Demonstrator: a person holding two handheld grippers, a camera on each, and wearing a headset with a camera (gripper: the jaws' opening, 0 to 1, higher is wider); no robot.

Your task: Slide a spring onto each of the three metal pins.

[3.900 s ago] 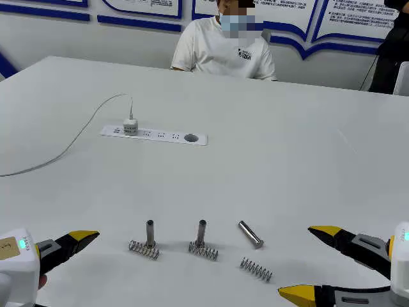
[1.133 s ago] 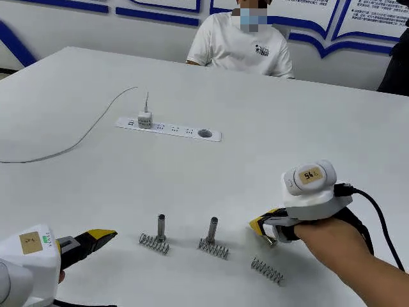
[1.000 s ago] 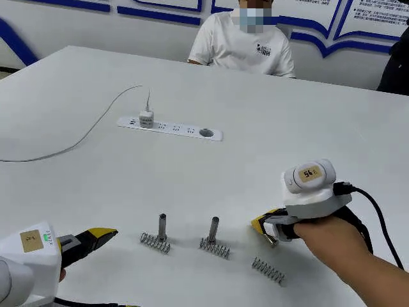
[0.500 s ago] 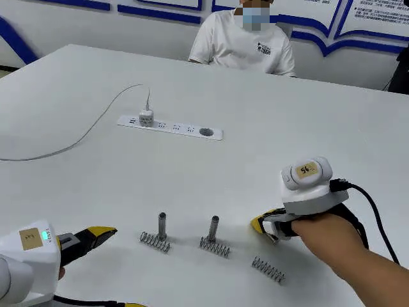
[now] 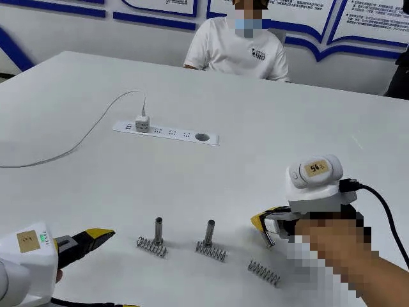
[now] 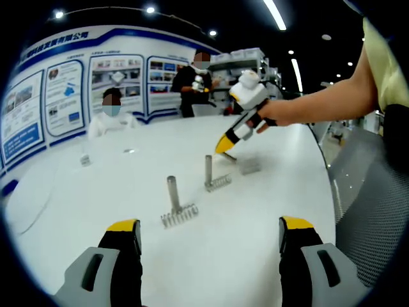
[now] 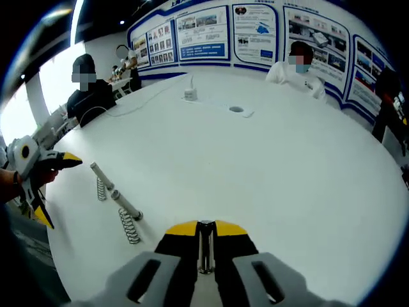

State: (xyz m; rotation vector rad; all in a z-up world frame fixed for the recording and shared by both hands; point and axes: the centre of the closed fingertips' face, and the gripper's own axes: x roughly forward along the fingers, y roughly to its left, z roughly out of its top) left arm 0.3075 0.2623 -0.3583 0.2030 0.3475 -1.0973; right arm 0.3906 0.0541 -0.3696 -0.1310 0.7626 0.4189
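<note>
Two metal pins (image 5: 158,229) (image 5: 209,231) stand upright on the white table (image 5: 204,173), each with a spring (image 5: 151,246) (image 5: 211,251) lying at its foot. A third spring (image 5: 264,272) lies to their right. Just above it, my right gripper (image 5: 262,222) is shut on the third pin (image 5: 268,238), which hangs tilted below the yellow jaws. The right gripper view shows that pin (image 7: 204,246) clamped between the jaws of my right gripper (image 7: 204,229). My left gripper (image 5: 116,270) (image 6: 209,224) stands open at the near left, nothing in it, short of the nearest pin (image 6: 172,192).
A white power strip (image 5: 166,133) with a plugged charger and a thin cable (image 5: 77,144) lies mid-table. A person in a white shirt (image 5: 233,51) sits at the far edge. Bare table surrounds the pins.
Since the earliest frame my right gripper moved in from the right and shut on the third pin, which lay on the table. Over the last second mostly the camera shifted.
</note>
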